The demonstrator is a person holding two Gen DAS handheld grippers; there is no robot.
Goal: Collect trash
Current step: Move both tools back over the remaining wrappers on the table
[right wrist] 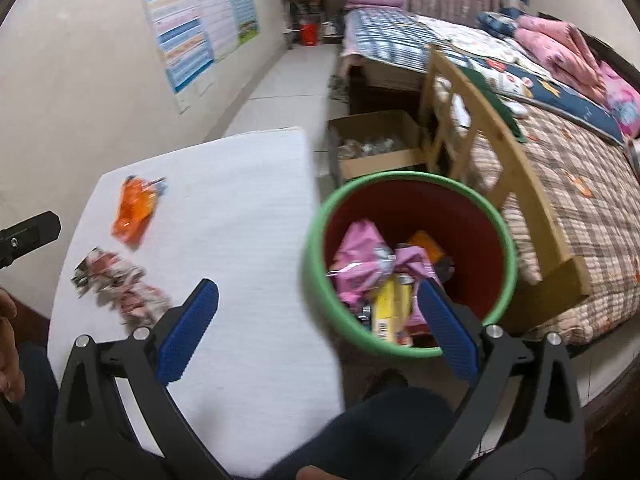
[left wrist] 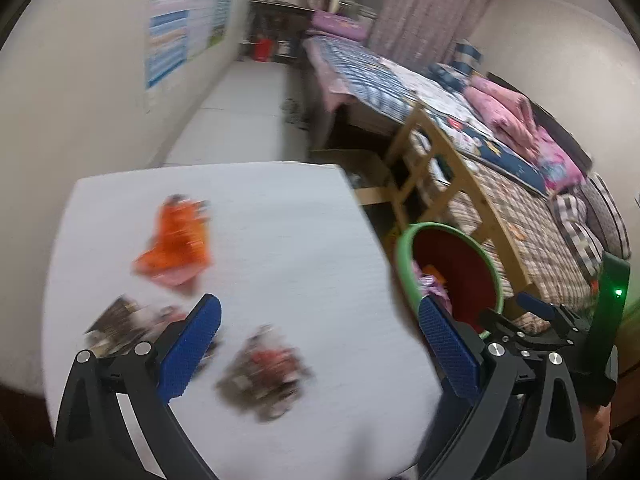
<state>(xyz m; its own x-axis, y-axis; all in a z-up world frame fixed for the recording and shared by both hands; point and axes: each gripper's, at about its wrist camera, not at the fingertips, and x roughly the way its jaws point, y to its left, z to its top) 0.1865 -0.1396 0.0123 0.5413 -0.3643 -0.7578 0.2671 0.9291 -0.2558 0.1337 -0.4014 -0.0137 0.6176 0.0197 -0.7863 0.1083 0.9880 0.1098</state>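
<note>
Holding both grippers spread, nothing between the pads. We take the bin (right wrist: 408, 264) as landmark: green rim, red inside, on the floor just right of the white table (right wrist: 224, 208). Our right gripper (right wrist: 320, 320) hangs over the gap between table edge and bin, its right pad (right wrist: 448, 328) over the bin's near rim. Inside the bin: a pink wrapper (right wrist: 360, 260), a yellow packet (right wrist: 390, 308), something orange behind them. Our left gripper (left wrist: 320, 344) hovers over the table, left of the bin (left wrist: 452, 276), released. On the table, well left of the bin, we see three pieces of trash: an orange wrapper (left wrist: 176, 240) farthest back, a dark wrapper (left wrist: 116, 320) partly behind the left pad (left wrist: 188, 352), and a red-brown crumpled wrapper (left wrist: 268, 372) between the pads, not touched. Blurred, prints unreadable. Behind the bin: a cardboard box (right wrist: 376, 144), a wooden chair (right wrist: 480, 128), then a bed (right wrist: 560, 160).
</note>
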